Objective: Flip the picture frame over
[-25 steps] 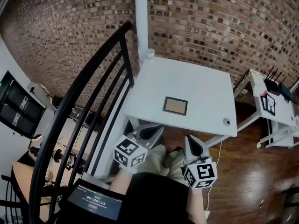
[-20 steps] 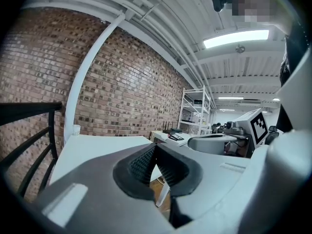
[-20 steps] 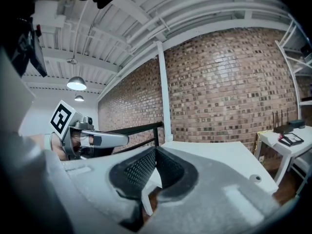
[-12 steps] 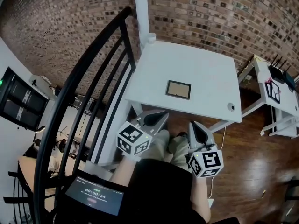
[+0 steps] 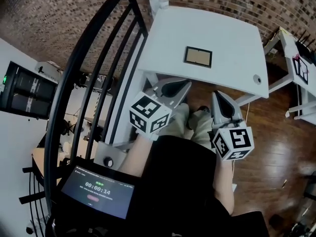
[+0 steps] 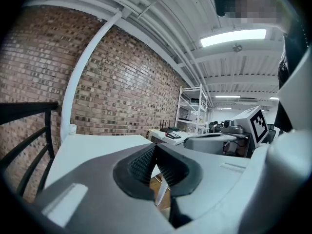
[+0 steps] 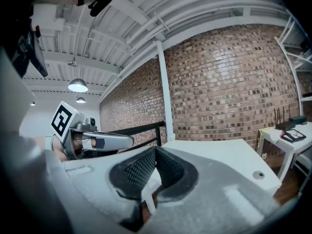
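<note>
Legibly, on tablet (image 5: 98, 190): 00:00:14

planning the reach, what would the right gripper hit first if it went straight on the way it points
Probably the white table, at its near edge: the shut right gripper aims there, right of the picture frame. Depth is unclear; it might skim the top instead.

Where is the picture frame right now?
In the head view, the picture frame lies flat near the middle of the white table, ahead of the left hand-held gripper and right hand-held gripper, touching neither.
</note>
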`<action>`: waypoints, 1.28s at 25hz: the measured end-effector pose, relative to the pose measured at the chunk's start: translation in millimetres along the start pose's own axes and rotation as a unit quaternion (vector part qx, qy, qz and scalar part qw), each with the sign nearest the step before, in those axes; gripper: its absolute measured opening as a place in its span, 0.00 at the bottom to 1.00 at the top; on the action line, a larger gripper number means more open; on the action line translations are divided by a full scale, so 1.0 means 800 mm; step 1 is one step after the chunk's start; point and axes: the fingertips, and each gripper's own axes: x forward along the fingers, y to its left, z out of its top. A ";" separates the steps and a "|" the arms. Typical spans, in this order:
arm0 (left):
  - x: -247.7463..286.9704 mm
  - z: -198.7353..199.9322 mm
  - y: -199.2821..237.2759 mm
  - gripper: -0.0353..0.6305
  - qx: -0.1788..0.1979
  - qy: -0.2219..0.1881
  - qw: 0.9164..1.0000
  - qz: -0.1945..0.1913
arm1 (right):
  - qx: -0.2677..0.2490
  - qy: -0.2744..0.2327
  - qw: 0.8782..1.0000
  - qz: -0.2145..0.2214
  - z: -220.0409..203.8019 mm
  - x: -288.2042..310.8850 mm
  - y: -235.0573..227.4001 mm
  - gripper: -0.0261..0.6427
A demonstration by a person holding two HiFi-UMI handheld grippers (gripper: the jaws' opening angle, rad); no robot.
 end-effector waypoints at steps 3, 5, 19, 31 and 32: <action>-0.002 -0.005 0.000 0.08 0.000 0.002 1.000 -0.004 | 0.003 -0.001 1.000 0.001 -0.001 0.001 0.006 0.03; -0.005 -0.010 0.001 0.08 -0.002 0.005 1.000 -0.005 | 0.007 0.001 1.000 0.002 -0.005 0.003 0.010 0.03; -0.004 -0.016 -0.002 0.08 -0.003 0.008 1.000 -0.011 | 0.008 0.010 1.000 0.011 -0.015 0.007 0.016 0.03; -0.003 -0.018 -0.006 0.08 -0.004 0.010 1.000 -0.015 | 0.010 0.012 1.000 0.013 -0.020 0.006 0.016 0.03; -0.003 -0.019 -0.007 0.08 -0.005 0.010 1.000 -0.015 | 0.011 0.013 1.000 0.013 -0.020 0.005 0.016 0.03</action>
